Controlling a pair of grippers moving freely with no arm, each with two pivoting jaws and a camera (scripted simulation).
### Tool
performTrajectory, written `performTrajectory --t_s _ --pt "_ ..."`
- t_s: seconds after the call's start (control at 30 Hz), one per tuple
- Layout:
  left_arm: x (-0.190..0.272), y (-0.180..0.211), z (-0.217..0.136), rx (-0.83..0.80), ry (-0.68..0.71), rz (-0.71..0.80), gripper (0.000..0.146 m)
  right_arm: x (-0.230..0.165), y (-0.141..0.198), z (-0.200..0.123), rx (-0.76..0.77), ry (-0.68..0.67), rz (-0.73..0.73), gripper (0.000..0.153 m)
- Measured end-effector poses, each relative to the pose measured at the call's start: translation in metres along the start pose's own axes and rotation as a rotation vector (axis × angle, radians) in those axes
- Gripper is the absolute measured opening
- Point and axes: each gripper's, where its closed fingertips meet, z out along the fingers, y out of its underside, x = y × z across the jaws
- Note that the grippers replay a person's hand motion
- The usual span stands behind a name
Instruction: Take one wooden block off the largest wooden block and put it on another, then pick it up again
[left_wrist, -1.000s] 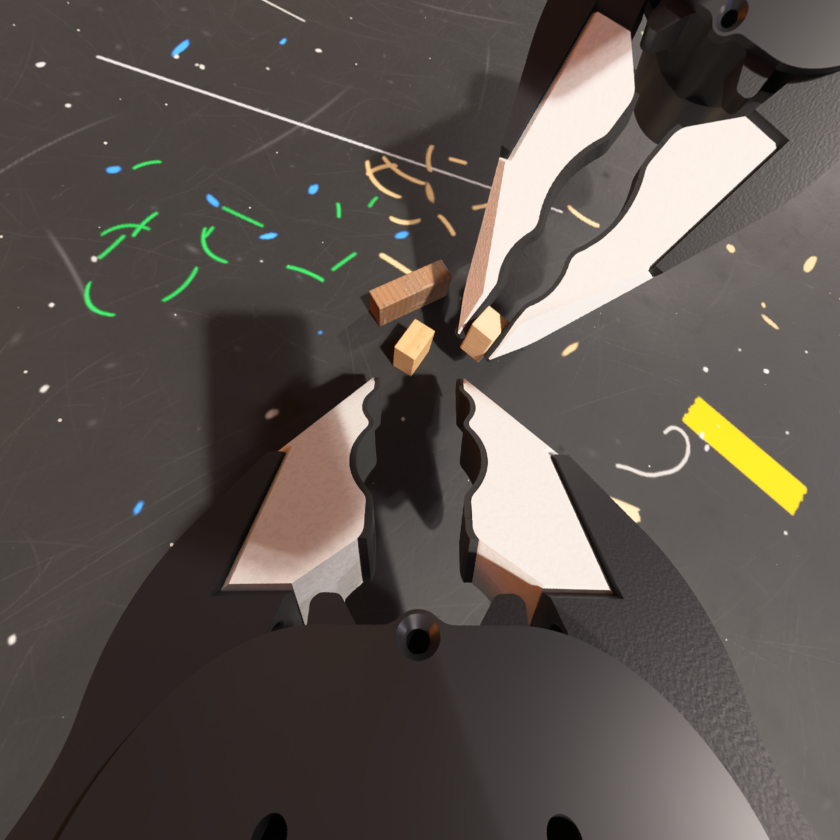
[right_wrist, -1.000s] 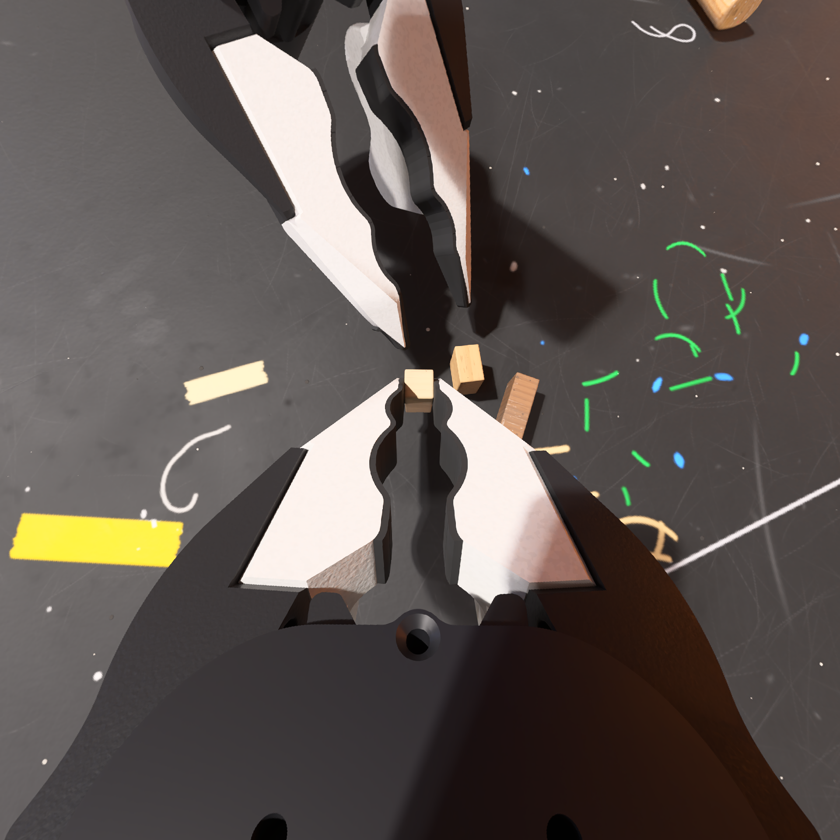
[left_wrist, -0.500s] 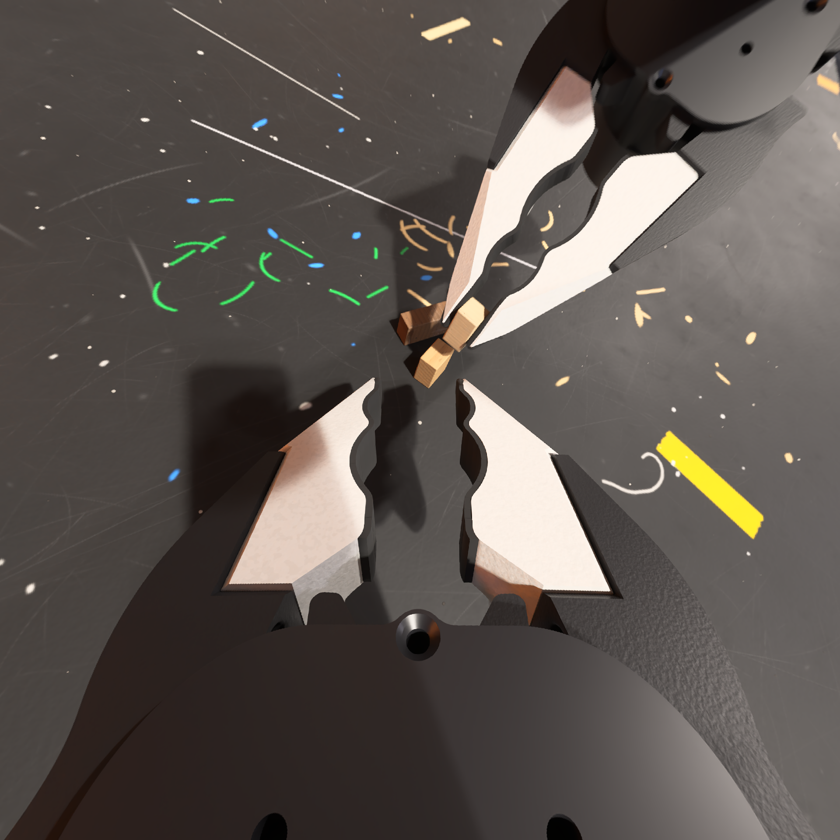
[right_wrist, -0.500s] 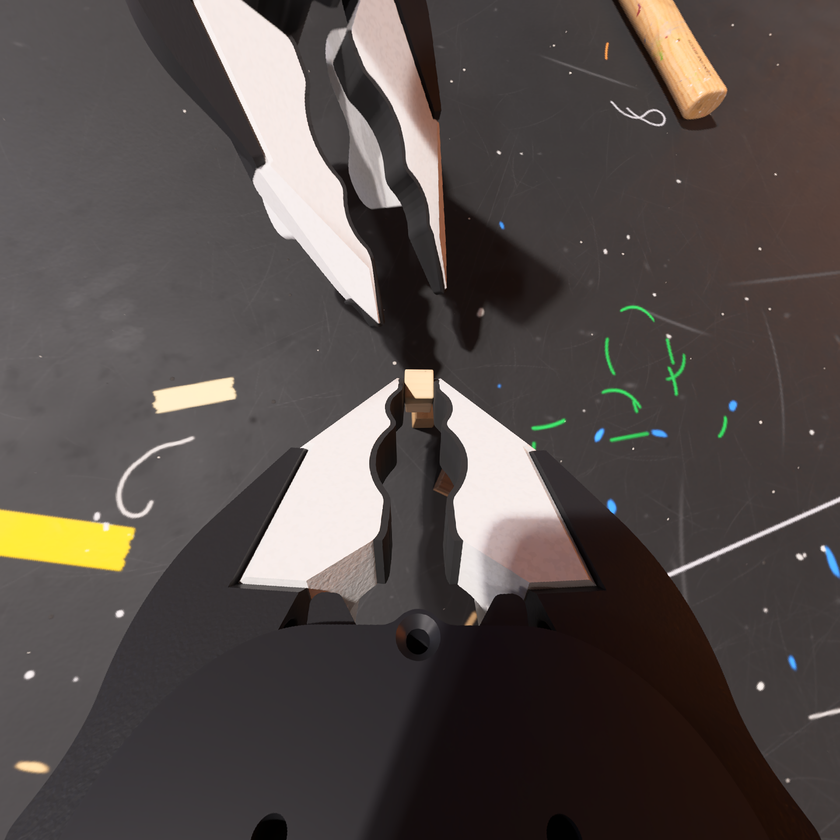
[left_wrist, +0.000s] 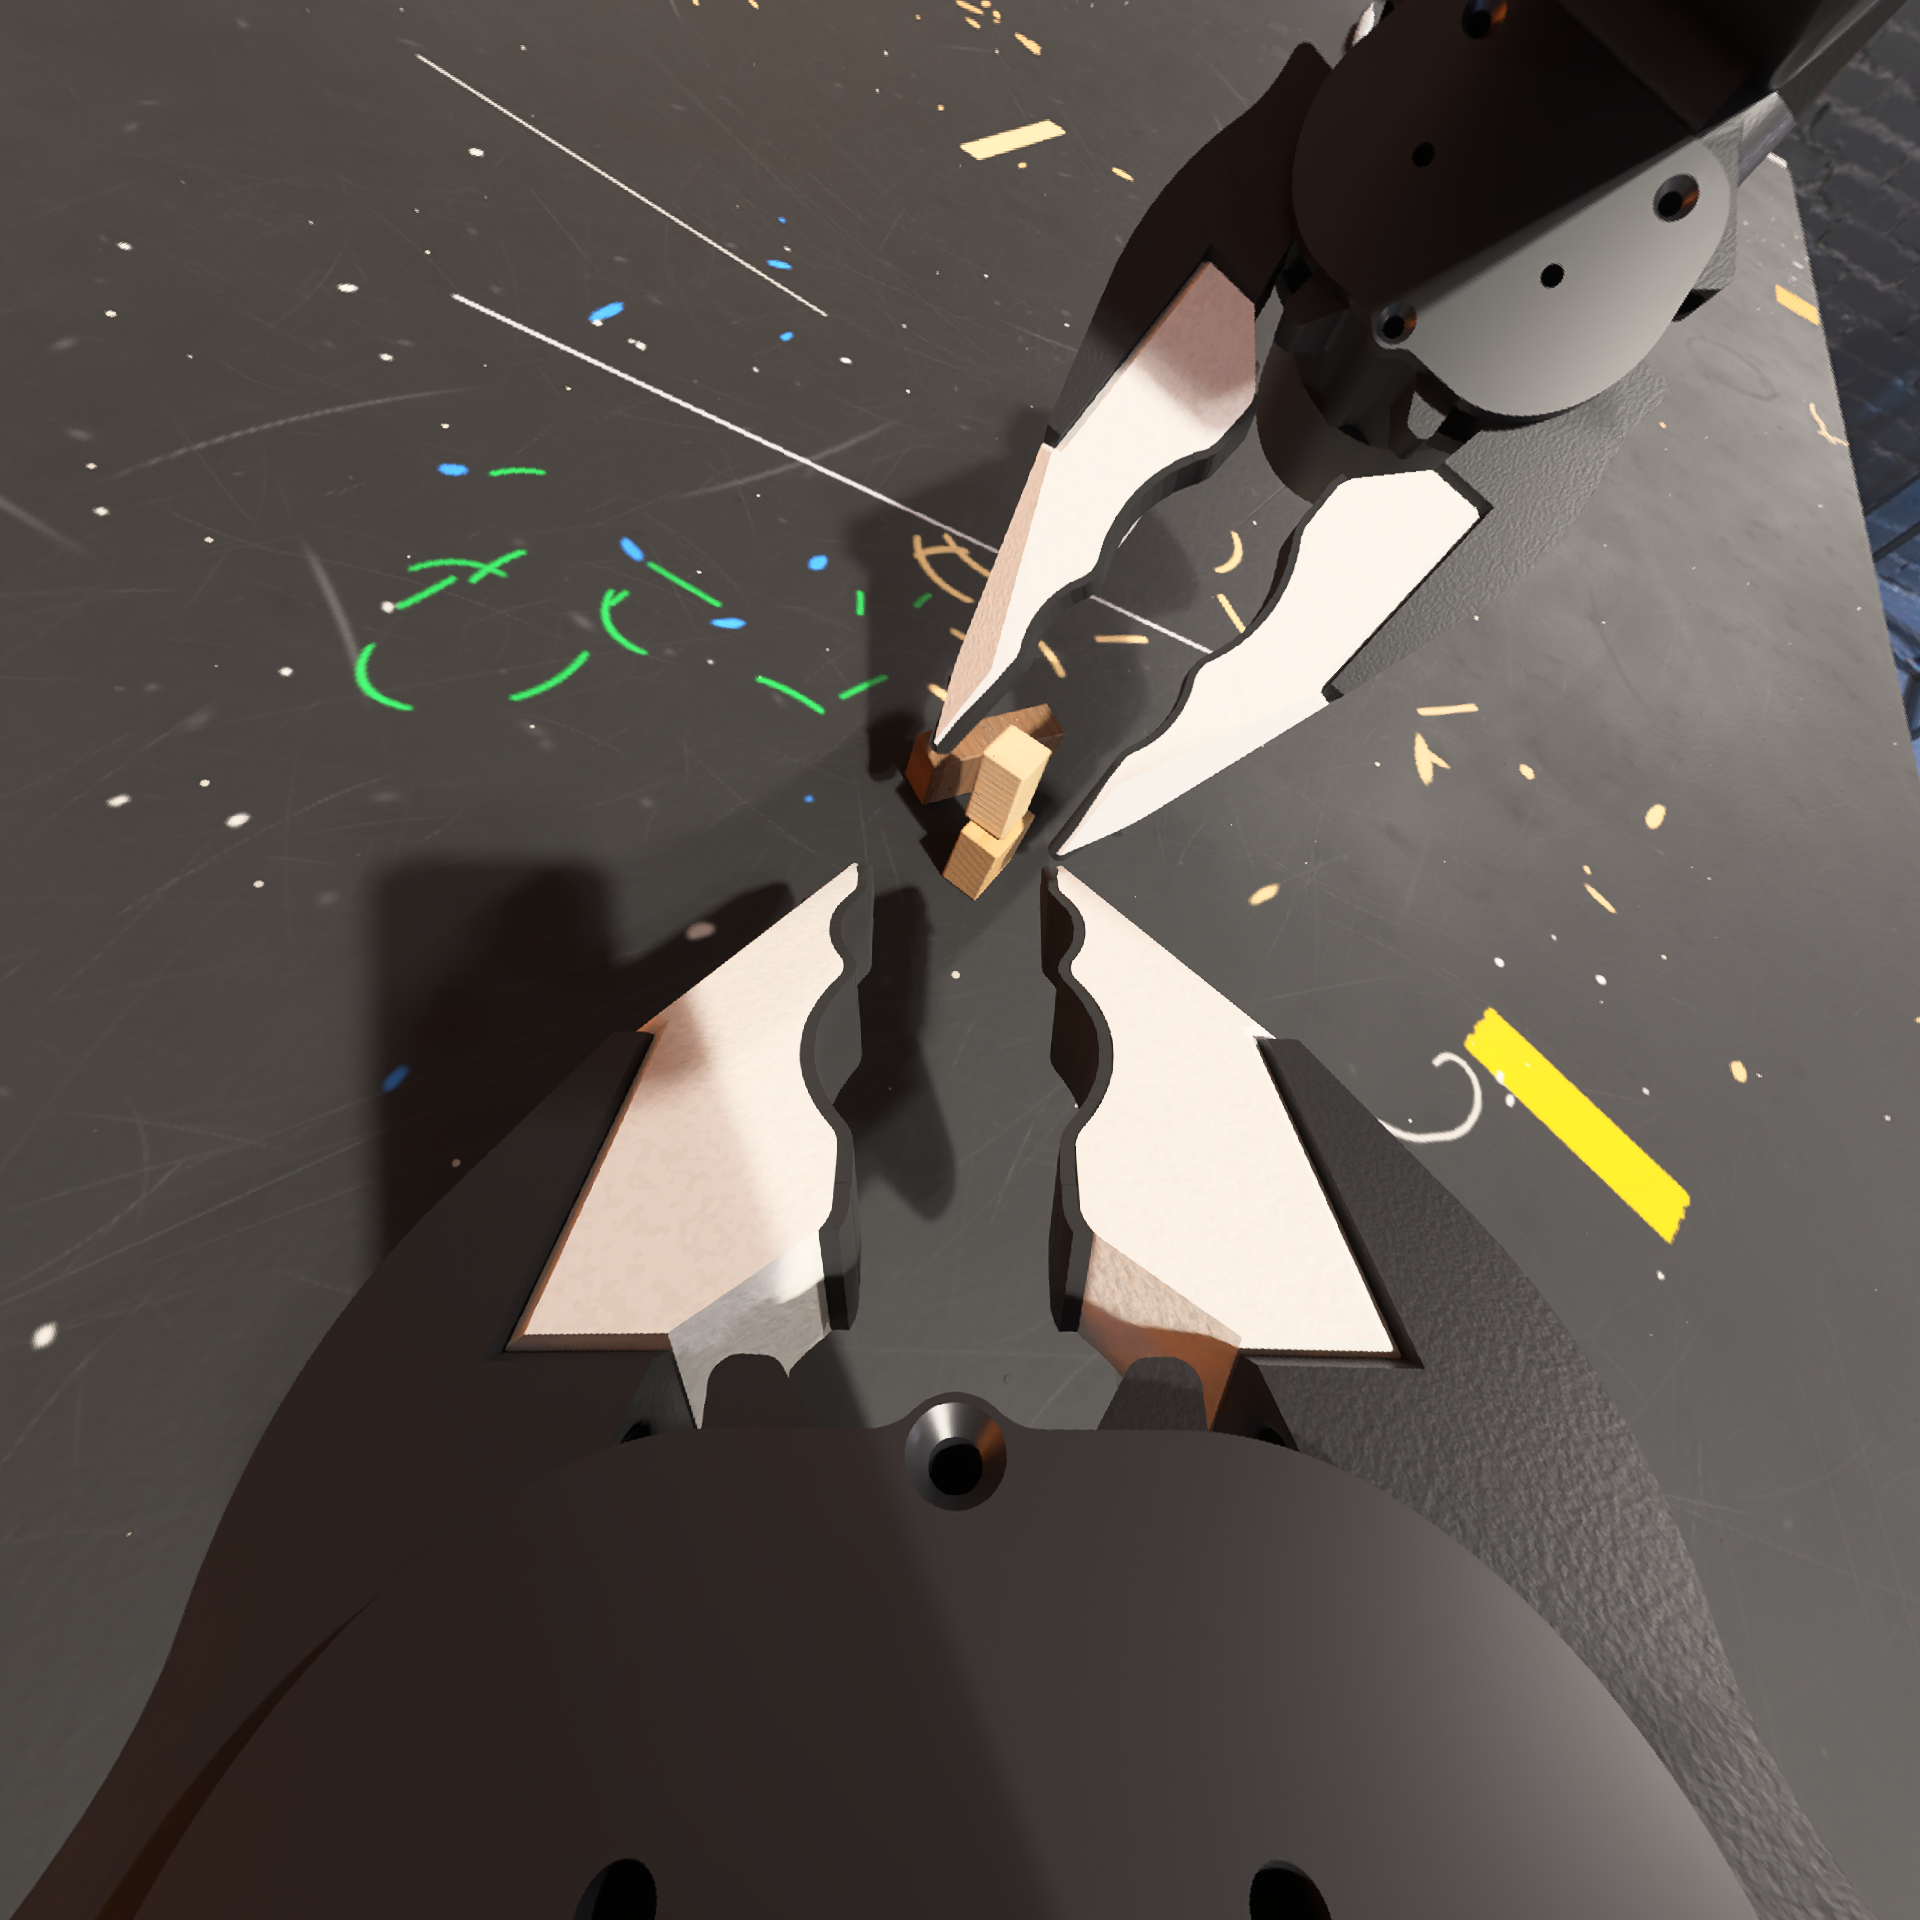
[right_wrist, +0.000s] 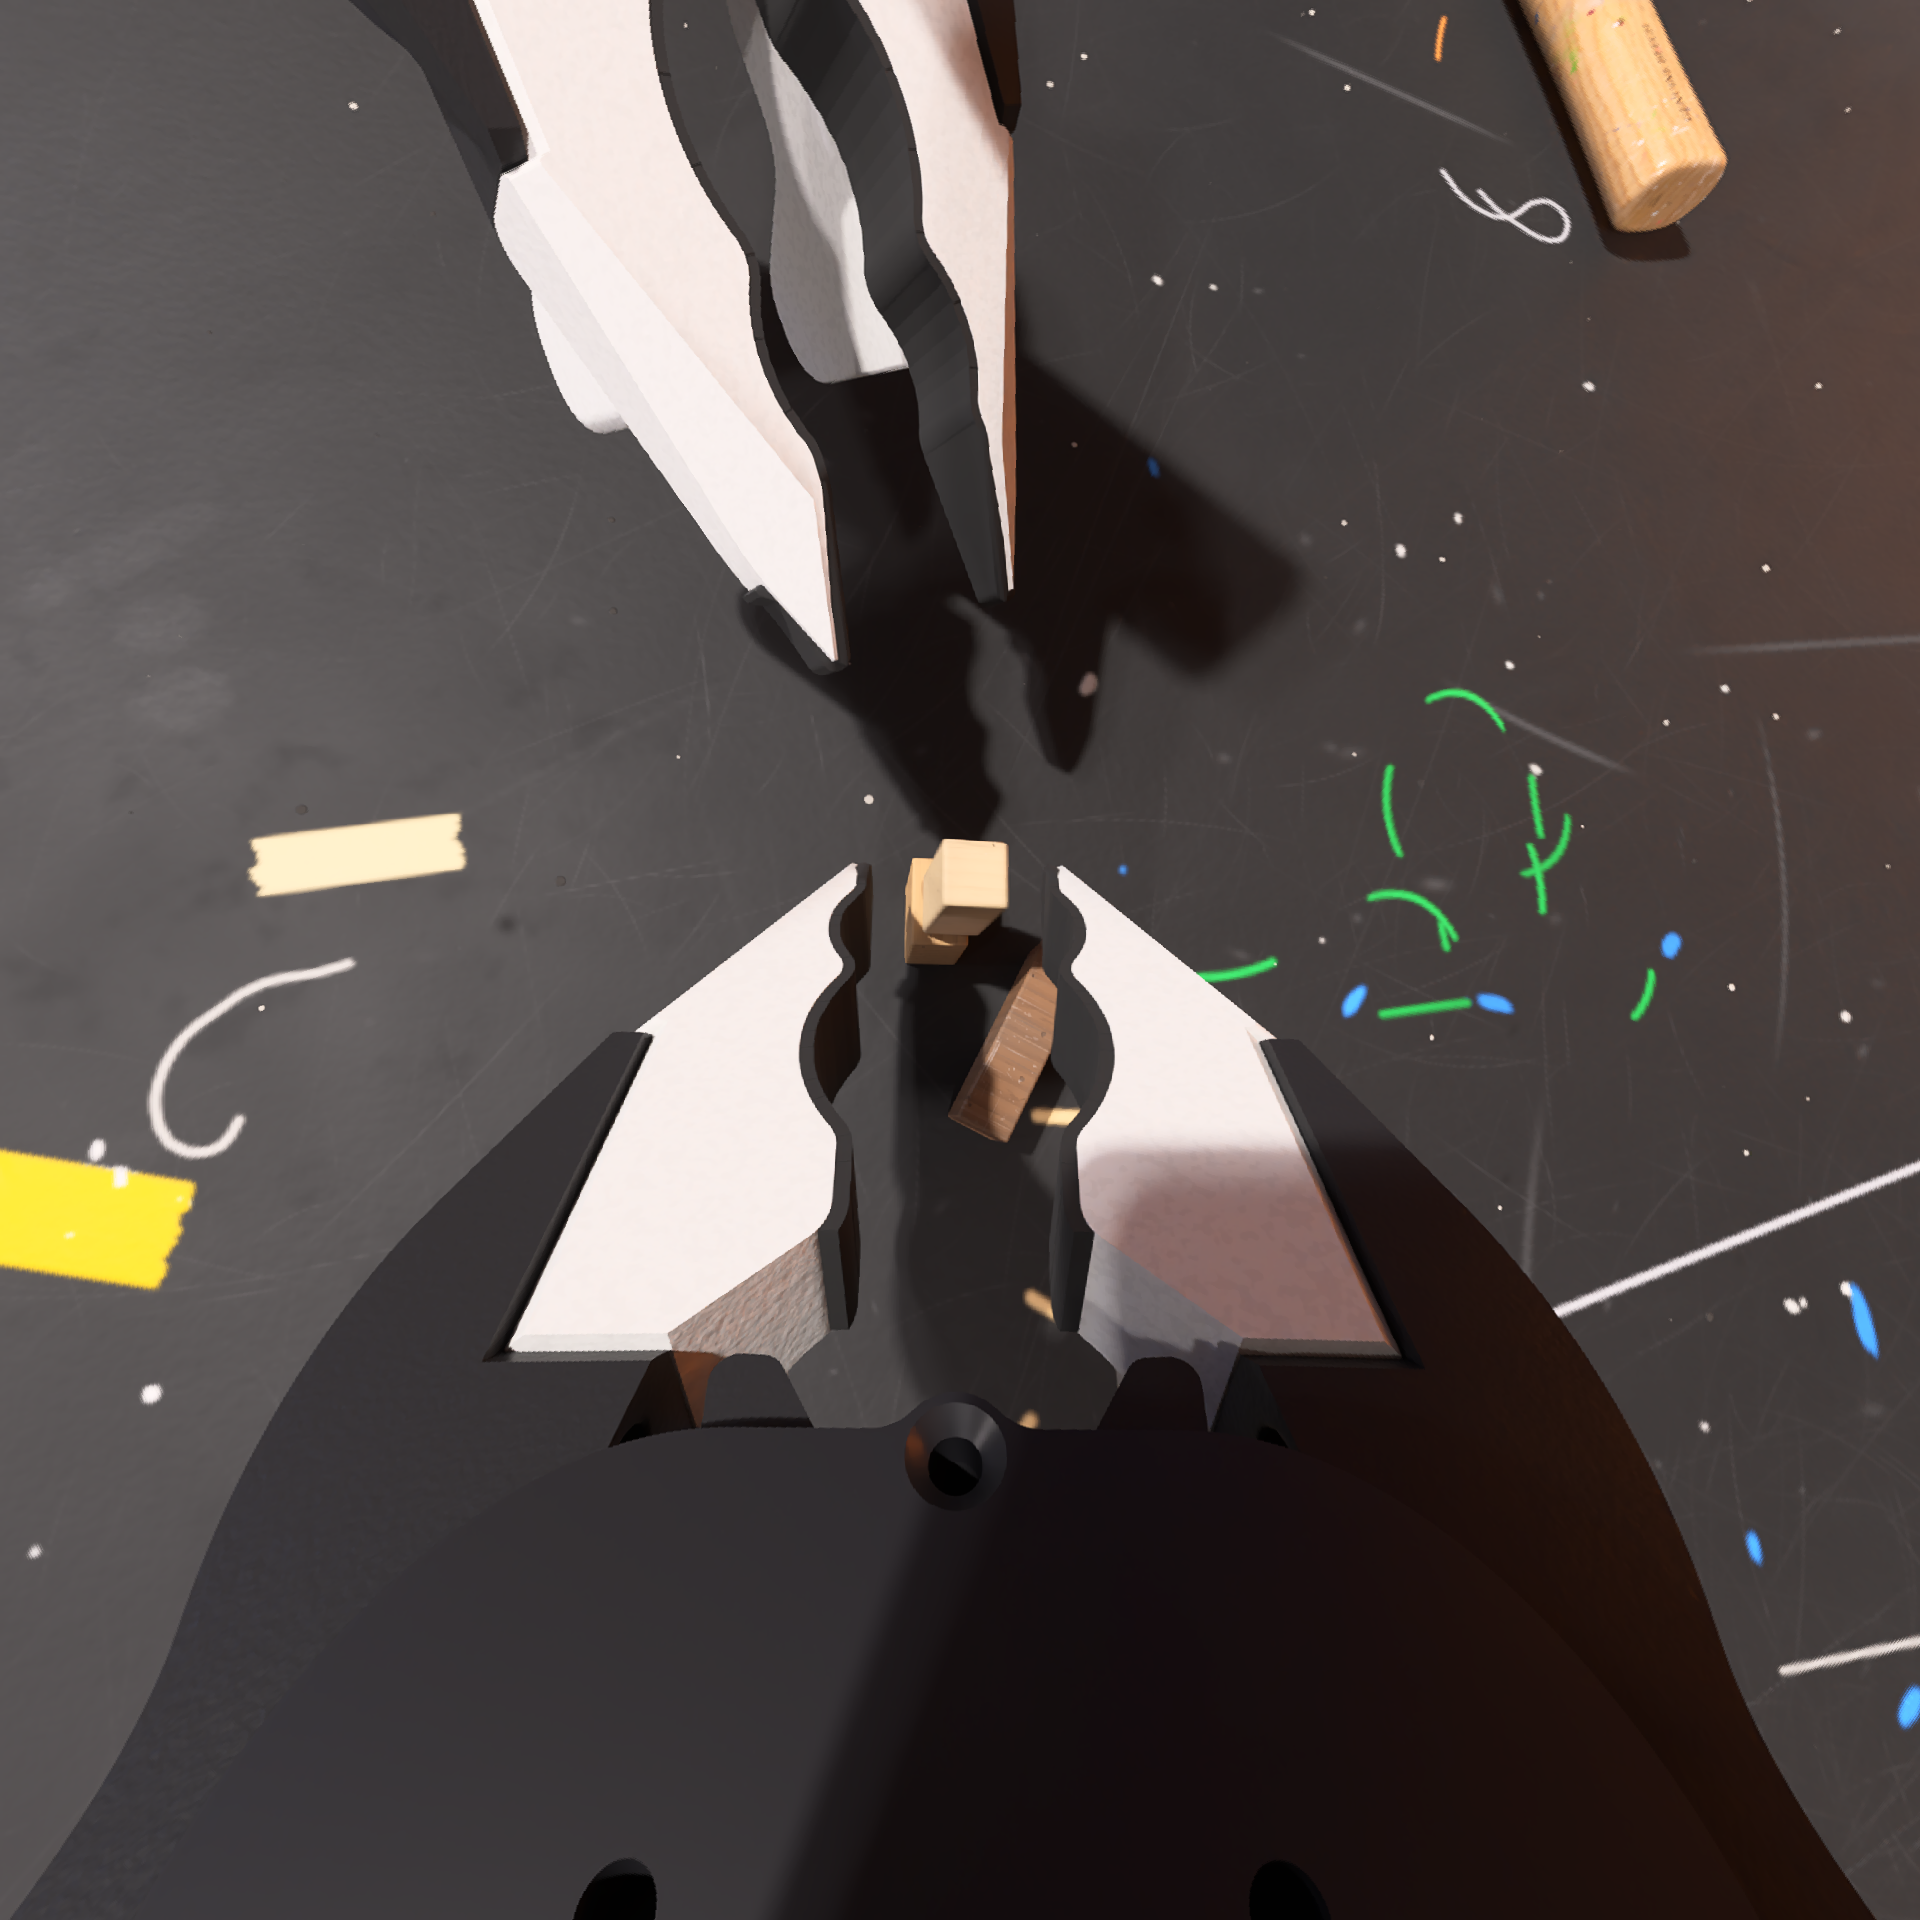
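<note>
A small light wooden block (right_wrist: 968, 883) stands, slightly offset, on a second small light block (right_wrist: 928, 943). The stack also shows in the left wrist view, upper block (left_wrist: 1010, 781) on lower block (left_wrist: 975, 858). The largest block (right_wrist: 1006, 1051), darker and long, lies on the table just beside them (left_wrist: 933, 767). My right gripper (right_wrist: 958, 875) is open, its fingertips on either side of the upper block with gaps showing. My left gripper (left_wrist: 954, 878) is open and empty, a short way in front of the stack, facing the right gripper (left_wrist: 1000, 795).
The dark scratched table (left_wrist: 416, 935) carries paint marks, a yellow tape strip (left_wrist: 1579, 1127) and a beige strip (right_wrist: 358, 852). A round wooden handle (right_wrist: 1621, 114) lies at the far right. The table edge (left_wrist: 1849, 520) runs along the right.
My right gripper carried the small block over the other small block, then opened and left it standing there. The left gripper drew back a little.
</note>
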Motion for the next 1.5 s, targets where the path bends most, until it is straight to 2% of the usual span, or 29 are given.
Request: performTrajectory --t_s 0.3,0.63,0.9,1.5 --pt "-0.002 -0.001 -0.002 0.015 -0.003 -0.015 0.032 0.003 0.008 -0.019 0.076 0.035 0.07 0.043" --pt "-0.003 0.001 0.0 -0.001 -0.023 -0.019 0.03 0.023 0.012 -0.054 0.305 0.144 0.212 0.043" --pt "0.0 0.007 0.003 -0.041 -0.039 0.007 0.03 0.019 0.013 -0.052 0.281 0.159 0.162 0.026" --pt "0.001 0.006 0.003 -0.037 -0.028 -0.004 0.03 0.018 0.014 -0.049 0.271 0.126 0.175 0.03"
